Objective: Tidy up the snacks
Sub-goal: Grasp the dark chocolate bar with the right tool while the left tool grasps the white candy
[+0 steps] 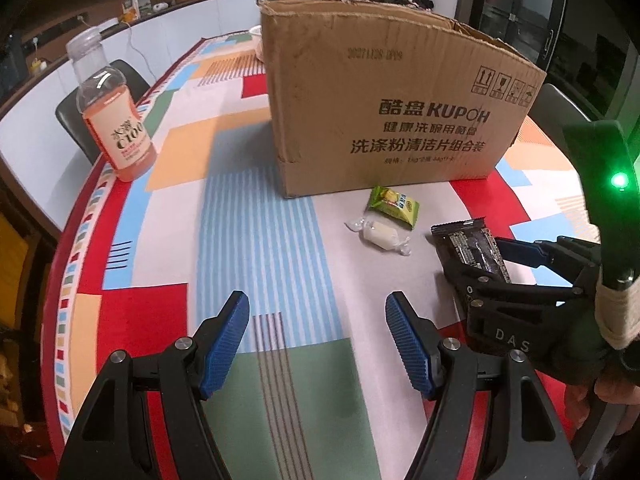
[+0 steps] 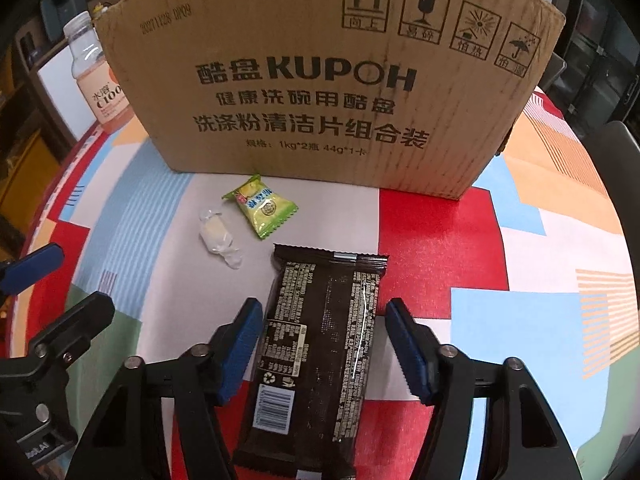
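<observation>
Presently, findings as follows.

Landmark: tall open-topped brown corrugated cardboard box (image 2: pixel 320 80) printed with black lettering, standing on the table with the multicoloured patchwork-pattern cloth (image 1: pixel 256 240).

Dark wrapper: long dark brown foil snack bar packet (image 2: pixel 320 340) lies flat in front of the box, its far crimped end pointing at the box wall.

Right claw: right gripper (image 2: pixel 320 344) straddles the dark packet, one blue ribbed pad on each side; jaws at a middling gap, pads near the packet edges but not seen pressing on them. Nothing held.

Left claw: left gripper (image 1: pixel 318 344) stands fairly wide over bare cloth, in front of the box and to the left of the snacks. Nothing between its pads.

Small items: green-and-yellow pillow sachet (image 2: pixel 262 206) lies just in front of the box wall; clear twist-wrapped white candy (image 2: pixel 220 238) lies just beside it, further from the box.

Bystander: clear plastic bottle of orange drink (image 1: pixel 114 120) stands left of the box, well apart from the snacks.

Risk one: slick flat foil may buckle or slide out if the pads close on the edges only.

Risk two: a low lift would strike the packet against the box rim, since the wall stands high.

Risk three: the right gripper sits close beside the left; a sideways swing could bring the two together.
</observation>
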Action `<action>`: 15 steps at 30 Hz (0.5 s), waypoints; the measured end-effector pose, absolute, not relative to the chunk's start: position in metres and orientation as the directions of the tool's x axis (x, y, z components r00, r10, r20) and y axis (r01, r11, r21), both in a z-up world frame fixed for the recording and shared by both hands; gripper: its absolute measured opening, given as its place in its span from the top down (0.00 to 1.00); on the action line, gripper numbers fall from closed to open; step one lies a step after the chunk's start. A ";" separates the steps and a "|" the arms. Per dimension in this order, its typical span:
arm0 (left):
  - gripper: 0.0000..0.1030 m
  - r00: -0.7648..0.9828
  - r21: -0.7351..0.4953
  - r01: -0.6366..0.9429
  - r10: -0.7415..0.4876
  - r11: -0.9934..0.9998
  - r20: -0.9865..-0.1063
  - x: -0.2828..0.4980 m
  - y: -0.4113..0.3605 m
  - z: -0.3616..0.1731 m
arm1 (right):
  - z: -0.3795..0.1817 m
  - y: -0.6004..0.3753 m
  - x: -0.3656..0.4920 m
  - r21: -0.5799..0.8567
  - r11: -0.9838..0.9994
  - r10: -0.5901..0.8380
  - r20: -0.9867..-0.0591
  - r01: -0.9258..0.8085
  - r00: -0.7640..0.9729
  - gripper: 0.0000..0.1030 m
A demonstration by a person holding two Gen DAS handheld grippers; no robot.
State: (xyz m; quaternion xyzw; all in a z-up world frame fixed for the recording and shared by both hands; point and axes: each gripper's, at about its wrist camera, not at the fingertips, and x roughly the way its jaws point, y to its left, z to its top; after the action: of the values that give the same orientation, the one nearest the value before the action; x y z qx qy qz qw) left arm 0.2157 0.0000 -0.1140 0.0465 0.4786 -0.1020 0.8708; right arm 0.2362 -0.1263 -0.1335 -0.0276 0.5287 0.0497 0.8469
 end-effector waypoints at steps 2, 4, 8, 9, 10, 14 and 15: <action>0.32 0.514 -0.026 0.228 -0.143 0.973 -0.846 0.219 -0.002 -0.116 | -0.134 -0.127 0.236 0.024 0.994 0.070 -0.895 -0.108 0.440 0.48; 0.32 0.507 -0.034 0.231 -0.150 0.972 -0.849 0.223 -0.005 -0.119 | -0.135 -0.132 0.235 0.036 0.994 0.078 -0.893 -0.102 0.443 0.49; 0.33 0.508 -0.055 0.238 -0.172 0.970 -0.844 0.231 -0.013 -0.119 | -0.129 -0.147 0.237 0.055 0.995 0.088 -0.888 -0.086 0.452 0.51; 0.33 0.509 -0.059 0.239 -0.177 0.969 -0.843 0.234 -0.016 -0.119 | -0.128 -0.150 0.237 0.060 0.995 0.091 -0.886 -0.082 0.455 0.51; 0.33 0.509 -0.062 0.240 -0.180 0.969 -0.842 0.237 -0.018 -0.119 | -0.126 -0.153 0.236 0.067 0.995 0.094 -0.882 -0.076 0.461 0.51; 0.37 0.503 -0.075 0.241 -0.190 0.968 -0.843 0.248 -0.028 -0.121 | -0.119 -0.164 0.235 0.065 0.996 0.083 -0.871 -0.054 0.485 0.52; 0.38 0.503 -0.075 0.239 -0.189 0.968 -0.843 0.252 -0.032 -0.122 | -0.119 -0.166 0.235 0.065 0.997 0.082 -0.868 -0.051 0.489 0.52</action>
State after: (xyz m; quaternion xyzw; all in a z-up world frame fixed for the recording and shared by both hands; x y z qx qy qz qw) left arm 0.2518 -0.0316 -0.1217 0.0258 0.4828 -0.1235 0.8666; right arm 0.2348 -0.1660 -0.1185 0.0154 0.5038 0.0383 0.8628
